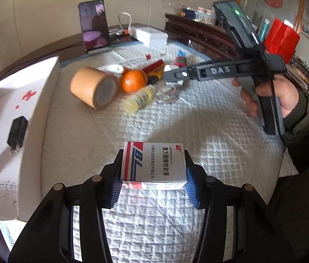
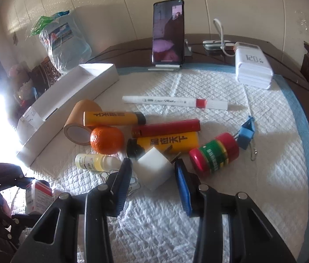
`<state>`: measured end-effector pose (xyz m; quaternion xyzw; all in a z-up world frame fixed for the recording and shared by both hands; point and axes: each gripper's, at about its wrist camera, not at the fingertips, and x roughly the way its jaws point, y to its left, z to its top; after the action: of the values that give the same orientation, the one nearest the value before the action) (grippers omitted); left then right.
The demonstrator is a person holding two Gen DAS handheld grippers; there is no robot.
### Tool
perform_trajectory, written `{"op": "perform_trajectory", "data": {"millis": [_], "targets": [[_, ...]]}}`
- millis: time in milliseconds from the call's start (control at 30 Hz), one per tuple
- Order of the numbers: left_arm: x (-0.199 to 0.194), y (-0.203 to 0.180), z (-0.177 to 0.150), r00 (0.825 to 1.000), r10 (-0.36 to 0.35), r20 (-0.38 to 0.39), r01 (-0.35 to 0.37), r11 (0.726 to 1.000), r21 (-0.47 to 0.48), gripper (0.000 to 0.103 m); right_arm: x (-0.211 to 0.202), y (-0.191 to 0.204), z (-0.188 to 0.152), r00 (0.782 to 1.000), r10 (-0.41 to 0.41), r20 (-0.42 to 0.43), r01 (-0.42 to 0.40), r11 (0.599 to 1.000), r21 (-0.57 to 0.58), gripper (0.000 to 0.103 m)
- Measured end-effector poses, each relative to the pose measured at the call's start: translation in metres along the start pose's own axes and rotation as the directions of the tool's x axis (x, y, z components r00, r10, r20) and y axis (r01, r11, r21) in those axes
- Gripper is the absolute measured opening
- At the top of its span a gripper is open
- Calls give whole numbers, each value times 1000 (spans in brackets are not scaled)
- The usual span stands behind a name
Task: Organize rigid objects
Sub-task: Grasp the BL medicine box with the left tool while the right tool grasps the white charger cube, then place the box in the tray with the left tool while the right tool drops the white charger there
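Closest in, the left gripper (image 1: 153, 175) is pinching a medicine carton (image 1: 154, 164) across its narrow sides, the blue pads pressing flat on both faces so the box sits square and level just above the white padded cloth (image 1: 198, 120) covering the counter. I judge that grip is meant to carry it to the open white box (image 1: 23, 100) lying at about ten o'clock from the carton, where a black plug (image 1: 16, 132) is already lying inside.

The right gripper (image 2: 154, 171) is straddling a white charger cube (image 2: 154, 167). Its jaws are standing partly open, the right pad touching or nearly touching the cube's side, the left pad just off it; I cannot tell whether the squeeze is firm yet. The cube is resting on the cloth dead ahead at twelve o'clock, its prongs pointing away toward a yellow lighter (image 2: 167, 142).

Just beyond, a small dropper bottle (image 2: 95, 162) is lying at ten o'clock, an orange (image 2: 106, 140) behind it, a red-and-green jar (image 2: 214, 154) at two o'clock. Further still, a tape roll (image 2: 80, 120), a white marker (image 2: 174, 103) and, farthest, a phone on a stand (image 2: 168, 32) is facing us.
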<state>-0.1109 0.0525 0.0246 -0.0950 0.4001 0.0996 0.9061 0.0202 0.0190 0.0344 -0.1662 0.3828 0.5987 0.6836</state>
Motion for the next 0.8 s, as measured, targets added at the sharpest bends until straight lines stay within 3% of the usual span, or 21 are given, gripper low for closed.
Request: {"op": "perform_trajectory", "data": {"millis": [233, 400, 567, 800], "targets": [[-29, 18, 4, 993, 42, 106, -36, 997, -67, 48, -24, 1, 6, 997, 17, 76, -18, 1000, 18, 40], [-54, 39, 4, 976, 122, 182, -97, 985, -142, 48, -35, 11, 10, 993, 42, 107, -43, 999, 3, 40], [-81, 68, 0, 942, 242, 233, -188, 954, -231, 49, -44, 26, 18, 988, 76, 133, -73, 997, -26, 40], [-108, 108, -9, 879, 415, 237, -319, 879, -356, 49, -44, 48, 30, 982, 110, 154, -98, 991, -88, 40]]}}
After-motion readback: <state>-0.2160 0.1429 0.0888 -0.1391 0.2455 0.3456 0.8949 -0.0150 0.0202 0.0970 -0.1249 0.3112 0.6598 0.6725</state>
